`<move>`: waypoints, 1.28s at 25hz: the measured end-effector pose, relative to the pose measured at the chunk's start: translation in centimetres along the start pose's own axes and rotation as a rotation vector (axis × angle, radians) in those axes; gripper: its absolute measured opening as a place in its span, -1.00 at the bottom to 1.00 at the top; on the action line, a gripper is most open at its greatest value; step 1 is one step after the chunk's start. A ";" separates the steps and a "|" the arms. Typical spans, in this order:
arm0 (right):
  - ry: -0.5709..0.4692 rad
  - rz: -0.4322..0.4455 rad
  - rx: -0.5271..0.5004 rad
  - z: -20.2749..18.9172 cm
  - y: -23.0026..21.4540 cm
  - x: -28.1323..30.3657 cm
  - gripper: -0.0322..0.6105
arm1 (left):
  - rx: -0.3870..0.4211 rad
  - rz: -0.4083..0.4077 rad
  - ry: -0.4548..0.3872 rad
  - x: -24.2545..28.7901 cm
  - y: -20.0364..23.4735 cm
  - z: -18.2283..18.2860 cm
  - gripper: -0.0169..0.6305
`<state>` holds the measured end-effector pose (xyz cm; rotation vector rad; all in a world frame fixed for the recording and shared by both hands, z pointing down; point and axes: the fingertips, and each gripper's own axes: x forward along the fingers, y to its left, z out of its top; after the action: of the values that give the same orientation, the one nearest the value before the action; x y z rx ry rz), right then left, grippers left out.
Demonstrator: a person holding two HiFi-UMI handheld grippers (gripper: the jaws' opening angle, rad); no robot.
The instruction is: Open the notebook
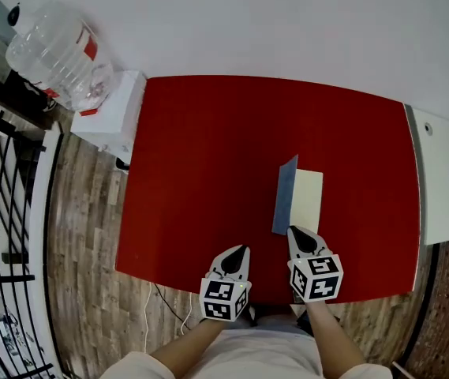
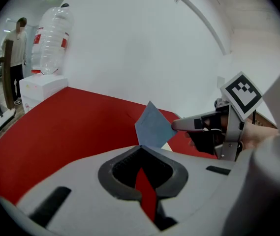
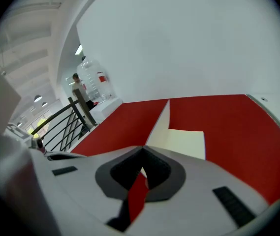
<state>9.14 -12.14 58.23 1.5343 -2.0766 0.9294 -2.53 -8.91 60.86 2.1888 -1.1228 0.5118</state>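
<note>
On the red table [image 1: 200,180] lies a notebook with its blue cover [image 1: 286,196] raised almost upright over the cream first page [image 1: 308,200]. My right gripper [image 1: 293,230] is shut on the cover's near lower corner. In the right gripper view the cover [image 3: 158,126] runs edge-on into the jaws [image 3: 142,148], with the page [image 3: 185,142] to its right. My left gripper [image 1: 241,249] hovers left of it by the table's front edge, shut on nothing. From the left gripper view [image 2: 140,147] I see the cover [image 2: 153,126] held by the right gripper [image 2: 175,125].
A large water bottle [image 1: 54,54] lies on a white box [image 1: 114,115] off the table's left back corner. A white counter [image 1: 445,180] borders the right side. Black railing [image 1: 3,212] runs along the far left. A person [image 2: 14,58] stands beyond the bottle.
</note>
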 end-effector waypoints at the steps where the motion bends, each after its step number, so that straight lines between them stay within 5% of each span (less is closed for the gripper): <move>1: 0.015 -0.001 -0.016 -0.3 0.7 -0.1 -0.89 | -0.011 -0.009 0.005 -0.4 -0.2 -0.5 -0.93; 12: 0.105 0.160 -0.104 -0.4 9.4 8.0 -0.89 | -0.092 0.140 -0.057 -5.6 6.2 -1.0 -0.92; 20: 0.203 0.150 -0.158 -3.7 12.5 14.3 -0.89 | -0.124 0.201 -0.059 -7.5 9.1 -1.7 -0.93; 32: 0.290 0.104 -0.168 -6.9 11.5 18.6 -0.89 | -0.152 0.208 -0.014 -6.0 10.7 -2.8 -0.93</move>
<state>-8.19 -17.86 72.12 1.1424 -1.9822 0.9262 -14.83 -8.29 63.15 1.9602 -1.3604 0.4835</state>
